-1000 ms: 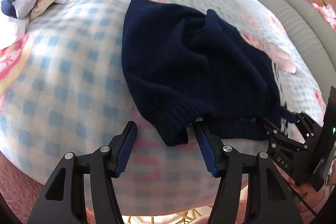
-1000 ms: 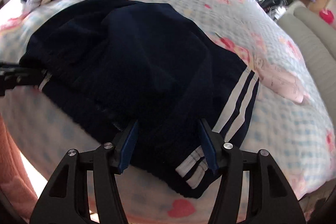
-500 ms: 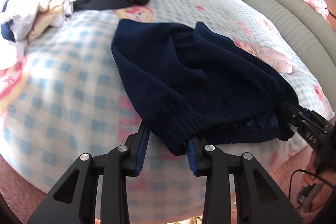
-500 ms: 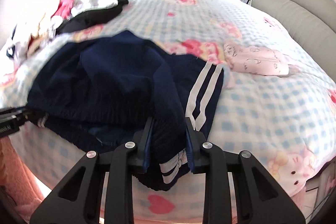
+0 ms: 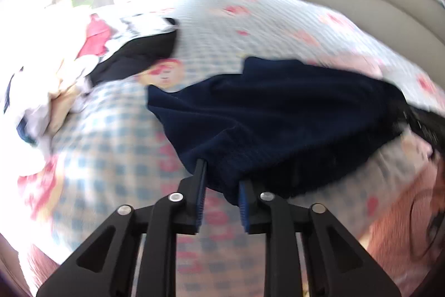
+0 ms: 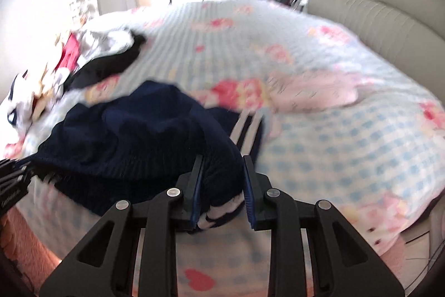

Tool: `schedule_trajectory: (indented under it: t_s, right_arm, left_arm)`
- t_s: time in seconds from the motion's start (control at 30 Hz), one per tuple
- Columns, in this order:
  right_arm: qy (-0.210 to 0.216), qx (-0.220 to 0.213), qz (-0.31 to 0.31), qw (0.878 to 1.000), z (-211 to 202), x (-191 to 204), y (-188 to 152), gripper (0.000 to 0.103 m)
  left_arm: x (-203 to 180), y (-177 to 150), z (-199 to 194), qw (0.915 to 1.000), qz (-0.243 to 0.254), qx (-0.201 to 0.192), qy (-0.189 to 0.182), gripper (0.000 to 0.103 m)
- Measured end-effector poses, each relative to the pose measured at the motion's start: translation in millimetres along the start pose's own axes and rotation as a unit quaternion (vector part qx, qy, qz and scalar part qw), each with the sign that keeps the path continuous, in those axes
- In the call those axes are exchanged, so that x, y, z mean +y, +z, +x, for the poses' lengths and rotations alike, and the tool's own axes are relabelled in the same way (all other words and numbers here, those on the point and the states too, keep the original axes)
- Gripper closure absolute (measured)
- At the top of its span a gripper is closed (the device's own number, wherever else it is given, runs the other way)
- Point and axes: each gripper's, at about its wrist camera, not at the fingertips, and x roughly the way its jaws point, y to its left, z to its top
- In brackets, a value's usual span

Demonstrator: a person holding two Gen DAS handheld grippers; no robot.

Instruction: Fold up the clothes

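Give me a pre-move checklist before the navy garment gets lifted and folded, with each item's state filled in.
1. Left gripper shut on navy garment: ok.
2. Right gripper shut on the striped end: ok.
3. Both grips on the same edge: cannot tell, the pictures are blurred.
4. Garment flat, no bunching: not ok, it is rumpled.
5. Pink garment apart from the navy one: cannot tell.
6. Clothes pile apart from the navy garment: ok.

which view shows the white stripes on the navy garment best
The right wrist view: the white stripes run along the navy garment just beyond the right gripper, with striped cuff between its fingers. The left wrist view shows only plain navy fabric in the left gripper, no stripes.
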Motion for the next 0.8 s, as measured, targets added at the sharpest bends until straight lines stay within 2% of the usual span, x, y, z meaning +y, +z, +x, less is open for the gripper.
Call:
schedule_trajectory:
  t_s: [0.07,0.13,0.2,0.27,0.3,0.37,0.5,0.53,0.57,0.63,0.7,0.73,0.77,0.8]
  right_arm:
    - [-0.027,0.012,0.0,1.0,1,-7,1,0.078]
    - [-0.03,0.043,0.009,0.999,6,-17,-9,0.078]
    - [-0.02,0.08,0.02,0.996,12,-24,-22,0.078]
    - [-0.001,0.111,0.019,0.994,16,-25,-33,0.078]
    - [0.022,0.116,0.024,0.993,15,-26,-37,0.072]
    - [0.085,0.119,0.026,0.989,11,-25,-39,0.071]
    - [0.134,0.072,0.011,0.988,-15,-18,-27,0.069]
    - [0.144,0.057,0.02,0.988,-20,-20,-22,0.069]
    - [0.154,0.043,0.031,0.987,-24,-23,-17,0.065]
    - [0.157,0.025,0.06,0.985,-25,-32,-9,0.054]
    - [0.122,0.04,0.058,0.99,-11,-32,-6,0.051]
    - [0.103,0.054,0.049,0.992,0,-27,-9,0.051]
    - [0.097,0.076,0.048,0.991,13,-28,-14,0.051]
    - [0.092,0.098,0.047,0.99,25,-28,-19,0.051]
  left_arm:
    - [-3,-5,10,0.9992,0.012,0.033,-0.02,0.059]
    - [-1,-14,19,0.9971,0.011,0.063,-0.041,0.058]
    - [8,-20,19,0.9949,-0.01,0.066,-0.075,0.057]
    - [22,-23,11,0.9906,-0.046,0.053,-0.118,0.055]
    - [30,-22,7,0.9861,-0.064,0.044,-0.147,0.055]
    - [45,-21,-3,0.9776,-0.106,0.022,-0.181,0.05]
    - [76,-21,-14,0.9555,-0.195,-0.021,-0.221,0.049]
    - [82,-21,-12,0.9511,-0.212,-0.023,-0.224,0.049]
    - [84,-21,-8,0.9511,-0.219,-0.015,-0.217,0.049]
    - [77,-21,11,0.9589,-0.204,0.021,-0.196,0.049]
    - [68,-22,32,0.9649,-0.184,0.058,-0.179,0.049]
    - [63,-26,39,0.9637,-0.185,0.073,-0.179,0.049]
    - [59,-30,46,0.9632,-0.184,0.088,-0.175,0.049]
    - [55,-31,51,0.9671,-0.176,0.101,-0.154,0.05]
